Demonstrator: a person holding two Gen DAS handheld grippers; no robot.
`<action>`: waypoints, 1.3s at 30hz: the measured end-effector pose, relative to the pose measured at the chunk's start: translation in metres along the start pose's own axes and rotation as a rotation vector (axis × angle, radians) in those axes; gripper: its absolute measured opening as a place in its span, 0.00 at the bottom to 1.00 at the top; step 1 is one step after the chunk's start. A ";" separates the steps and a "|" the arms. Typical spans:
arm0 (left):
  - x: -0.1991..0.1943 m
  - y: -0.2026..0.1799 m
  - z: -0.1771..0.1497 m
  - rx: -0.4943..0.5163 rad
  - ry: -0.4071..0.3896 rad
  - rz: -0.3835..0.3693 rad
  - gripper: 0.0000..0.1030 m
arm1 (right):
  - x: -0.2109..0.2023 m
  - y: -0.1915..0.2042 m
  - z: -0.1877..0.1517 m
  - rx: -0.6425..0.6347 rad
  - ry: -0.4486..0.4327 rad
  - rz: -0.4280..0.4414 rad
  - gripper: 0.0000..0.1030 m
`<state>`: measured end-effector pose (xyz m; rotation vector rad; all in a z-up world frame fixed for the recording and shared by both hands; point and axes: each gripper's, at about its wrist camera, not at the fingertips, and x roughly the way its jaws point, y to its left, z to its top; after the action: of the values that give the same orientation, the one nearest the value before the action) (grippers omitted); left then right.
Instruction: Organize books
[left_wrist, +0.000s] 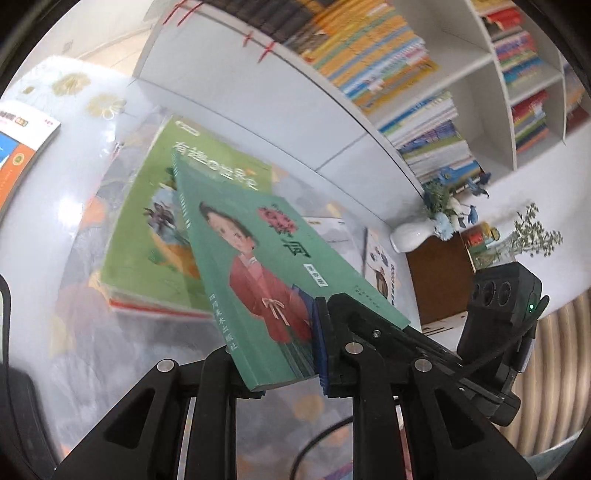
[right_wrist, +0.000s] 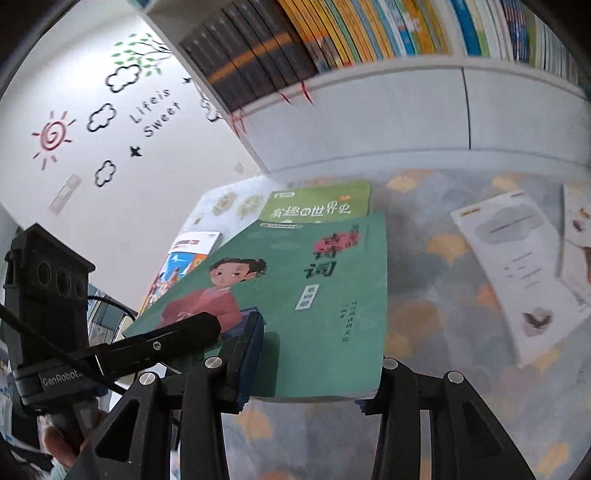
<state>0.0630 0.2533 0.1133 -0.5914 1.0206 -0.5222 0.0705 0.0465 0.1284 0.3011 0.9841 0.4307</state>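
A dark green book (left_wrist: 258, 266) with a girl in red on its cover is held tilted above the table. My left gripper (left_wrist: 273, 332) is shut on its near edge, the blue pad pressed on the cover. My right gripper (right_wrist: 317, 350) is shut on the same green book (right_wrist: 314, 288) at its near edge. The left gripper's finger (right_wrist: 184, 328) reaches onto the cover from the left in the right wrist view. Below the book lies a light green book (left_wrist: 147, 229) on top of a small stack, also seen as the light green book (right_wrist: 317, 203).
A white bookshelf (left_wrist: 295, 122) packed with upright books stands behind the table. A white vase with blue flowers (left_wrist: 410, 236) and a brown box (left_wrist: 439, 280) sit to the right. A white booklet (right_wrist: 517, 266) lies on the patterned tablecloth (right_wrist: 424, 295). An orange and blue book (right_wrist: 184, 258) lies far left.
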 end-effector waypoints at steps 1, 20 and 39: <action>0.003 0.007 0.006 -0.010 -0.001 0.000 0.16 | 0.005 0.002 0.003 0.007 0.000 -0.012 0.39; -0.020 0.081 -0.014 -0.116 -0.012 0.241 0.25 | 0.054 -0.008 -0.007 0.063 0.119 -0.108 0.40; 0.140 -0.095 -0.147 0.094 0.269 0.293 0.26 | -0.109 -0.234 -0.138 0.187 0.081 -0.549 0.59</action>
<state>-0.0202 0.0622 0.0312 -0.2841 1.3050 -0.3935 -0.0491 -0.2040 0.0349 0.1702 1.1394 -0.1508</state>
